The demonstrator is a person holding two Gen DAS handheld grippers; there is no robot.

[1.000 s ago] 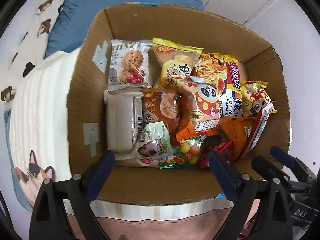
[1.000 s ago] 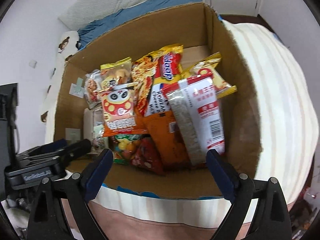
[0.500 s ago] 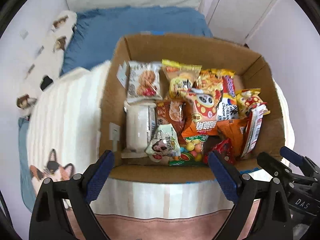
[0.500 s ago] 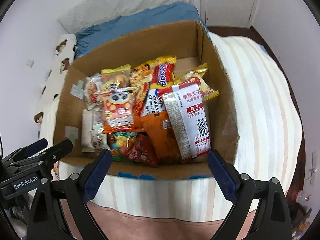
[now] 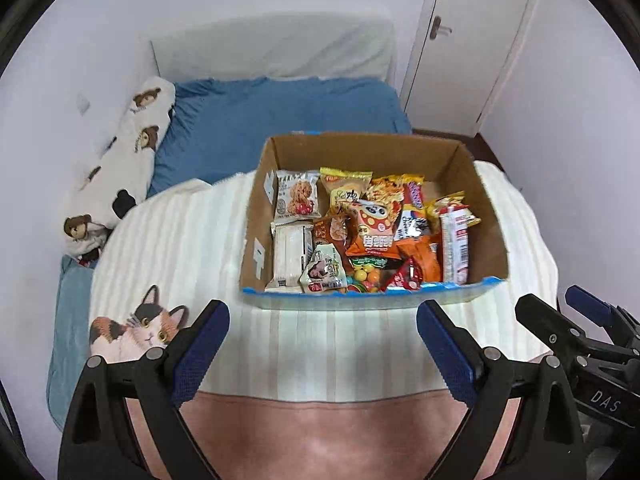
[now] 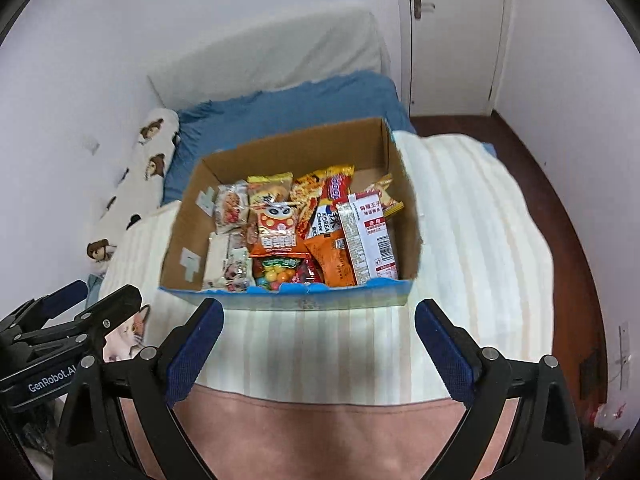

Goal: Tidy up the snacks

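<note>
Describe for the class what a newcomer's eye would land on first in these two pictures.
First, the open cardboard box on the striped blanket, crammed with bright snack packets, an orange panda packet near the middle. Then the cat picture at the blanket's near left corner. Both grippers, left and right, hang open and empty before the box.

Left gripper [image 6: 60, 364] body: "GenRobot.AI", white letters, last letter partly cut.
Right gripper [image 5: 600, 360] body: "DAS".
White and red packet [image 6: 370, 240] in the box: a barcode; its Chinese characters are too small to read.
</note>
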